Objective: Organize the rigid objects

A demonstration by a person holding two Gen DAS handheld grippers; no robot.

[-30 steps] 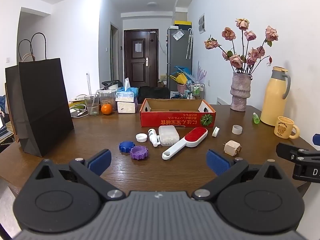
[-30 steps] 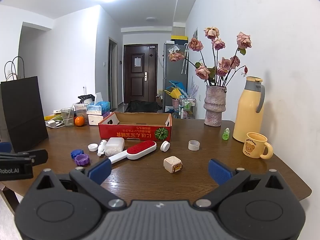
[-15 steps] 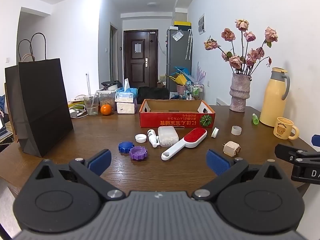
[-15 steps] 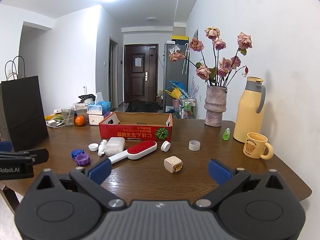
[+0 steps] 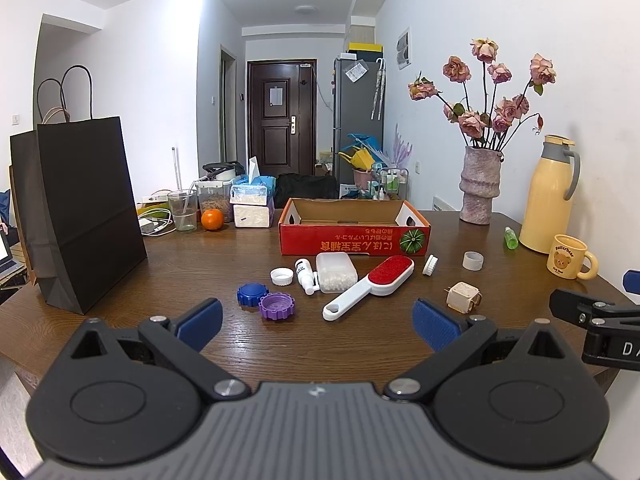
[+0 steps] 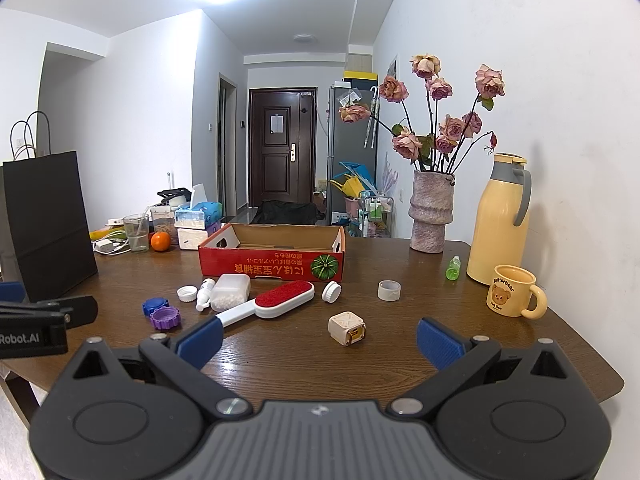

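A red open cardboard box [image 5: 354, 236] [image 6: 272, 264] stands mid-table. In front of it lie a red-and-white lint brush [image 5: 370, 286] [image 6: 266, 306], a white pill box [image 5: 335, 271], a small white spray bottle [image 5: 306, 276], a white cap [image 5: 281, 276], a blue lid [image 5: 252, 294], a purple lid [image 5: 277, 306], a white cap on edge [image 6: 331, 292], a tape ring [image 6: 389, 290] and a beige cube plug [image 6: 347, 328]. My left gripper [image 5: 318, 322] is open and empty, short of the lids. My right gripper [image 6: 320, 342] is open and empty, near the plug.
A black paper bag [image 5: 80, 212] stands at the left. A vase of roses [image 6: 430, 216], a yellow thermos [image 6: 498, 224], a bear mug [image 6: 512, 290] and a green bottle [image 6: 453, 268] stand at the right. Tissue boxes, a glass and an orange [image 5: 212, 219] sit at the back left.
Both grippers have shifted only slightly; the view is almost the same. Nothing on the table has moved.
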